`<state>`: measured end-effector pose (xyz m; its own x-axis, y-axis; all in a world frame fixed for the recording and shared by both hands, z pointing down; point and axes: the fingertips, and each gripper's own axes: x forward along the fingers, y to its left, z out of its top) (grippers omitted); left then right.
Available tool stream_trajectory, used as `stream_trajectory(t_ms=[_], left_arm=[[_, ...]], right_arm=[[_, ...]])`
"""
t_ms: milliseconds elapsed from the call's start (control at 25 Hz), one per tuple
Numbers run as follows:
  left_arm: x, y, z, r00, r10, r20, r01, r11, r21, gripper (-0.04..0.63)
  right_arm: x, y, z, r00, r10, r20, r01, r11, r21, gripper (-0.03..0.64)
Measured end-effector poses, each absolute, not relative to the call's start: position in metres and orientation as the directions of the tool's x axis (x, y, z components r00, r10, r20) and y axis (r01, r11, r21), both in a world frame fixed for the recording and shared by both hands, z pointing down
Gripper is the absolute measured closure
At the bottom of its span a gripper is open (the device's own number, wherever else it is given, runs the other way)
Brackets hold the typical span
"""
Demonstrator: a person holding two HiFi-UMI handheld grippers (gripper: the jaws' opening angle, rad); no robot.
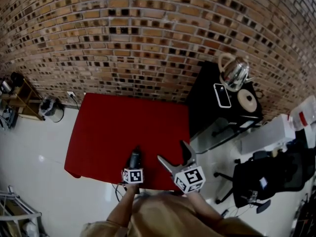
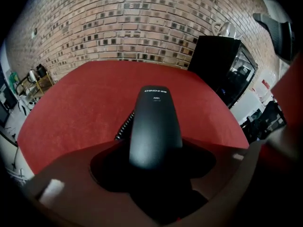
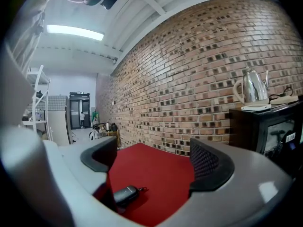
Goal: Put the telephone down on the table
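**Telephone fades into shadow between the jaws**

The telephone's rear end ran back into the dark hollow of the left gripper, where its outline could not be made out. Its coiled cord showed only as a few loops at its left side, the rest hidden beneath it. The small white print near its tip was too fine to read. In the right gripper view, one jaw of the right gripper covered part of the telephone. The head view's bottom edge cut off the person.

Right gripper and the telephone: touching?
Apart. The head view shows a strip of red table between the telephone and the right gripper; the right gripper view shows its jaws open, nothing between them.
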<state>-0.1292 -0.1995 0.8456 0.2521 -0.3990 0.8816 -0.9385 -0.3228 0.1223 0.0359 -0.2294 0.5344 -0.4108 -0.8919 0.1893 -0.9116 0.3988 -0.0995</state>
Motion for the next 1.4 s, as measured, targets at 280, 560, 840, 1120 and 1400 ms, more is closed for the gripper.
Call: stream_trajectory(t_ms=[280,560,840,1120,1400], left_arm=[[-0.124,-0.208,0.813,0.333,-0.475,0.815,-0.925,-0.334,0.183,0.219],[-0.126,-0.263,0.643,0.432,-0.754,0.495,-0.901,-0.390,0.192,0.219],[-0.149,-0.270,0.502,0.369,-0.912,0.182,-0.929,-0.359,0.085,0.219],[-0.148,-0.260,0.472,0.340,-0.935,0.100,-0.940,-0.336,0.056,0.222],[-0.138,-0.260,0.461,0.363,-0.928,0.084,-0.930,-0.356,0.087,0.222]], right_arm=[[0.048,-0.231,0.535,-0.426,-0.888,0.174,-0.904,0.406,-0.136,0.144],[0.050,-0.239,0.526,-0.451,-0.881,0.143,-0.889,0.429,-0.160,0.144],[0.054,-0.246,0.493,-0.444,-0.895,0.046,-0.889,0.434,-0.150,0.146],[0.060,-0.249,0.453,-0.440,-0.896,-0.060,-0.880,0.444,-0.167,0.189],[0.043,-0.251,0.459,-0.485,-0.874,-0.016,-0.867,0.483,-0.122,0.202]])
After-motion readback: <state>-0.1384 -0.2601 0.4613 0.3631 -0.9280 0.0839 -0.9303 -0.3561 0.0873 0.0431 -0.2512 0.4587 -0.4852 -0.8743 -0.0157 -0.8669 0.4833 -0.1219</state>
